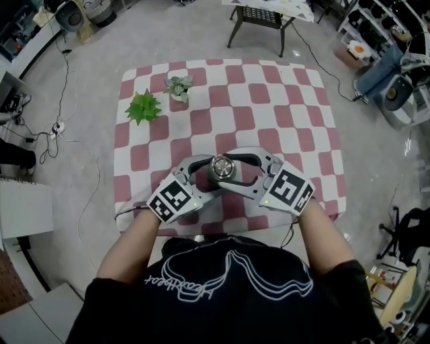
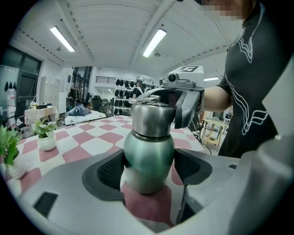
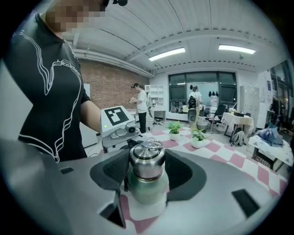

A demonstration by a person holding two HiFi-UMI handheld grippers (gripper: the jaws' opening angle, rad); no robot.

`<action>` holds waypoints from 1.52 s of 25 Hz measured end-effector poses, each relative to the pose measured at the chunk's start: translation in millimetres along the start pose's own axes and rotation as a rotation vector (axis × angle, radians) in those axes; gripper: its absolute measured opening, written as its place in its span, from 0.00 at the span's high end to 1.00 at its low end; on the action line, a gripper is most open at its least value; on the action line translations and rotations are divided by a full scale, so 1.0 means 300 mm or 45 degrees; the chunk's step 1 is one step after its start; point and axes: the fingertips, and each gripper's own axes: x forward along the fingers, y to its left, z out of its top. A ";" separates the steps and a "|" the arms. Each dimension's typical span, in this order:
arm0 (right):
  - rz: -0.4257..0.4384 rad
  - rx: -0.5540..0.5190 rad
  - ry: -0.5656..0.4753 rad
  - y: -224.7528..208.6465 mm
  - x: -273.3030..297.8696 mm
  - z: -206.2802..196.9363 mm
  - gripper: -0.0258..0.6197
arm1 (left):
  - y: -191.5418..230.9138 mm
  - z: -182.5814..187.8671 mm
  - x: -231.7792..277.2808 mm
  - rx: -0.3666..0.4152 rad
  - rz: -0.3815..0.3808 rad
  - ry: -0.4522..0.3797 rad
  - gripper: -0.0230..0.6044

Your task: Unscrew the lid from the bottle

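Observation:
A bottle point(image 1: 222, 169) with a green body point(image 2: 149, 156) and a steel lid point(image 3: 147, 160) stands upright near the front edge of the checkered table point(image 1: 295, 114). My left gripper point(image 2: 149, 167) comes in from the left, and its pads press on both sides of the green body low down. From the right, my right gripper point(image 3: 147, 167) reaches higher up, its pads against either side of the lid. In the head view the left gripper point(image 1: 213, 176) and right gripper point(image 1: 232, 173) wrap the bottle from opposite sides. The lid sits on the neck, with a small ring on top.
A leafy green plant point(image 1: 144, 106) and a small potted plant point(image 1: 179, 87) stand at the table's far left. The person stands against the table's front edge. Beyond the far edge, a dark metal-framed table point(image 1: 262, 17) stands on the floor.

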 end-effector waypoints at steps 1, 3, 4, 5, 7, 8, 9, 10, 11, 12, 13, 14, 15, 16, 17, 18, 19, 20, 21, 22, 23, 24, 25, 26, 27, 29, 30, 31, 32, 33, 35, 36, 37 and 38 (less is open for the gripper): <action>0.041 -0.025 0.003 0.001 0.001 0.001 0.58 | 0.002 0.001 0.000 0.003 -0.002 0.001 0.41; 0.122 -0.069 0.012 0.002 0.004 0.003 0.58 | 0.005 0.001 -0.001 0.007 -0.007 0.005 0.41; 0.161 -0.090 0.017 0.004 0.005 0.003 0.58 | 0.005 0.001 -0.001 0.009 -0.011 0.006 0.41; 0.198 -0.109 0.020 0.006 0.005 0.002 0.58 | 0.005 0.000 -0.001 0.011 -0.015 0.007 0.41; 0.265 -0.140 0.021 0.010 0.003 -0.001 0.58 | 0.004 0.001 0.001 0.016 -0.021 0.008 0.41; 0.291 -0.150 0.020 0.011 0.003 -0.001 0.58 | 0.004 0.001 0.001 0.018 -0.023 0.009 0.41; 0.309 -0.156 0.014 0.012 0.003 -0.001 0.58 | 0.004 0.001 0.000 0.019 -0.024 0.010 0.41; 0.319 -0.158 0.004 0.013 0.004 -0.001 0.58 | 0.004 0.000 -0.001 0.021 -0.026 0.012 0.41; 0.322 -0.159 -0.009 0.015 0.005 0.000 0.58 | 0.003 -0.001 -0.002 0.022 -0.028 0.013 0.41; 0.321 -0.160 -0.020 0.016 0.005 -0.001 0.58 | 0.002 -0.002 -0.003 0.022 -0.030 0.013 0.41; 0.317 -0.159 -0.028 0.017 0.004 -0.001 0.58 | 0.002 -0.002 -0.003 0.020 -0.032 0.013 0.41; 0.313 -0.155 -0.034 0.016 0.004 -0.001 0.58 | 0.002 -0.002 -0.003 0.018 -0.033 0.011 0.41; 0.308 -0.149 -0.042 0.015 0.003 0.000 0.58 | 0.003 -0.001 -0.002 0.014 -0.033 0.009 0.41; 0.300 -0.139 -0.052 0.013 0.003 0.001 0.58 | 0.004 0.000 -0.002 0.011 -0.031 0.007 0.41; 0.285 -0.126 -0.060 0.011 0.004 0.002 0.58 | 0.005 0.000 -0.002 0.008 -0.028 0.005 0.41; 0.259 -0.110 -0.065 0.009 0.004 0.002 0.57 | 0.005 0.000 -0.002 0.004 -0.023 0.006 0.41; 0.223 -0.092 -0.067 0.008 0.003 0.001 0.54 | 0.004 -0.002 -0.002 0.000 -0.018 0.008 0.41; 0.176 -0.075 -0.067 0.006 0.000 0.002 0.48 | 0.004 -0.004 -0.002 -0.004 -0.012 0.010 0.41; 0.116 -0.057 -0.067 0.001 -0.006 0.005 0.45 | 0.003 -0.005 -0.002 -0.010 -0.005 0.012 0.41; 0.051 -0.041 -0.070 -0.004 -0.014 0.010 0.44 | 0.002 -0.006 -0.001 -0.016 0.003 0.016 0.41; -0.010 -0.023 -0.077 -0.006 -0.022 0.015 0.45 | 0.001 -0.006 0.000 -0.024 0.016 0.020 0.41; -0.066 -0.005 -0.084 -0.005 -0.027 0.019 0.45 | 0.000 -0.005 0.000 -0.032 0.032 0.025 0.41; -0.119 0.010 -0.083 -0.003 -0.029 0.022 0.45 | 0.000 -0.004 -0.001 -0.041 0.053 0.031 0.41; -0.169 0.023 -0.074 0.000 -0.029 0.022 0.45 | 0.002 -0.003 -0.003 -0.053 0.078 0.038 0.41; -0.218 0.037 -0.064 0.002 -0.026 0.022 0.45 | 0.004 -0.003 -0.005 -0.066 0.106 0.046 0.41; -0.322 0.075 -0.058 -0.001 -0.022 0.020 0.47 | 0.009 -0.004 -0.005 -0.094 0.164 0.063 0.41; -0.377 0.100 -0.067 -0.005 -0.021 0.019 0.50 | 0.010 -0.004 -0.005 -0.107 0.190 0.069 0.41; -0.430 0.129 -0.082 -0.010 -0.022 0.018 0.52 | 0.011 -0.003 -0.005 -0.120 0.215 0.071 0.41; -0.476 0.155 -0.097 -0.012 -0.023 0.016 0.54 | 0.011 -0.002 -0.005 -0.132 0.236 0.070 0.41; -0.512 0.176 -0.108 -0.013 -0.024 0.013 0.54 | 0.010 -0.001 -0.005 -0.142 0.254 0.068 0.41; -0.561 0.200 -0.109 -0.009 -0.023 0.004 0.54 | 0.008 -0.002 -0.006 -0.156 0.281 0.066 0.41; -0.580 0.203 -0.102 -0.008 -0.021 -0.001 0.54 | 0.007 -0.002 -0.006 -0.162 0.293 0.066 0.41; -0.598 0.204 -0.098 -0.007 -0.019 -0.004 0.54 | 0.007 -0.003 -0.007 -0.168 0.303 0.067 0.41; -0.614 0.204 -0.096 -0.007 -0.016 -0.007 0.55 | 0.007 -0.005 -0.007 -0.174 0.312 0.068 0.41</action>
